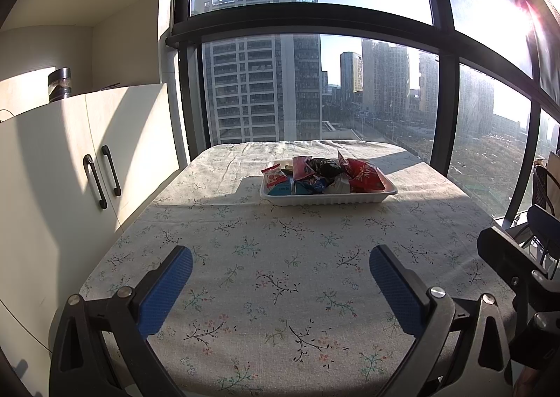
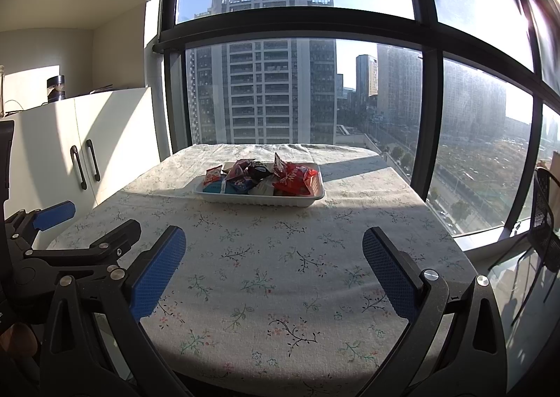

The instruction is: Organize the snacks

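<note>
A white ribbed tray (image 1: 325, 200) stands on the far half of the floral-cloth table (image 1: 280, 257), piled with several snack packets: a large red bag (image 1: 364, 175), a black one (image 1: 325, 166), pink and blue ones. It also shows in the right wrist view (image 2: 259, 200), with the red bag (image 2: 294, 176) at its right end. My left gripper (image 1: 280, 267) is open and empty, above the table's near part, well short of the tray. My right gripper (image 2: 274, 246) is open and empty, likewise near the front. The left gripper shows at the right wrist view's left edge (image 2: 87, 227).
A white cabinet (image 1: 70, 169) with dark handles stands left of the table, a jar (image 1: 59, 84) on top. Floor-to-ceiling windows run behind and to the right. A black mesh chair (image 2: 546, 222) stands at the right. Strong sunlight and shadow cross the cloth.
</note>
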The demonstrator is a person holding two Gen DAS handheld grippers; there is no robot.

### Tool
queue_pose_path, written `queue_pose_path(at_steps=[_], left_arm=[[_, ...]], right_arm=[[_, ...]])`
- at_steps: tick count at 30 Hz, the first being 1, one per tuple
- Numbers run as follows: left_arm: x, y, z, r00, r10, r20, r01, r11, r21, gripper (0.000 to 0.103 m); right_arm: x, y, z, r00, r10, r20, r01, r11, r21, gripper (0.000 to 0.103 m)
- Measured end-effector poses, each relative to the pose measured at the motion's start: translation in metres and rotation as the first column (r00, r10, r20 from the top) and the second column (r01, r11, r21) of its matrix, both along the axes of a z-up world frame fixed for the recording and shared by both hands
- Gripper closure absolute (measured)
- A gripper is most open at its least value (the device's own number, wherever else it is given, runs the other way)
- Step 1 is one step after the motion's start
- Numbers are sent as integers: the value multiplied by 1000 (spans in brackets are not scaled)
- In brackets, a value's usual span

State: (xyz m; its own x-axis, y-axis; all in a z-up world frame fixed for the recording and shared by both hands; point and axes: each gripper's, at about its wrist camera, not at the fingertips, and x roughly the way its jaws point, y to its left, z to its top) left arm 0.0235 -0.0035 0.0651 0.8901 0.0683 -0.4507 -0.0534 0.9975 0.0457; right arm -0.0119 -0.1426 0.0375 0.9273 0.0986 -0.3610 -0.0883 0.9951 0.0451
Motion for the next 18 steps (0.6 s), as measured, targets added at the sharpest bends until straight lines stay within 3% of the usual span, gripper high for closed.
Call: queue_pose_path(at_steps=[18], left_arm=[[1, -1, -2, 1000, -4, -3, 4, 1000, 1, 0]], right_arm=[[0, 2, -1, 1000, 1, -4, -1, 1000, -2, 1]])
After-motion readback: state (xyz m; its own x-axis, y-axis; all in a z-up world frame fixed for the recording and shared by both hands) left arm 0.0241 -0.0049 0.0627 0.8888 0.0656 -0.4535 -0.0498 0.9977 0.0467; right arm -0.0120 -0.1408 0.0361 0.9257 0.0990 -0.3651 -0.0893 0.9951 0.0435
